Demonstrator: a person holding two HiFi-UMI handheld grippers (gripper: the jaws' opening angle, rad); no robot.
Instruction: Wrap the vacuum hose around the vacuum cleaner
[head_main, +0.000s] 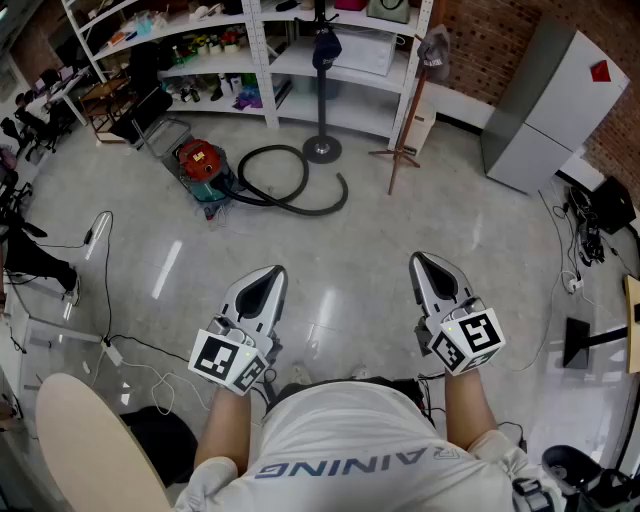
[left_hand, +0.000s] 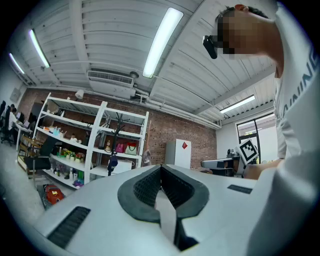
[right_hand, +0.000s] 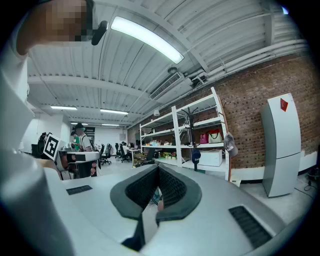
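Left gripper (head_main: 270, 275) and right gripper (head_main: 424, 262), held level, fingers of each pressed together with nothing between them. Red vacuum cleaner (head_main: 200, 160) on the floor (head_main: 350, 260) well ahead, near the shelving (head_main: 265, 60). Its black hose (head_main: 290, 190) lies loosely curled beside it.

Left tongs (head_main: 272, 276), right tongs (head_main: 422, 263) level, closed.

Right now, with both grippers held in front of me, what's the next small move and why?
Probably step toward the vacuum cleaner by the shelves. Its hose lies looped on the floor well ahead of the left gripper and right gripper, both shut and empty, so I'd judge it out of reach for now.
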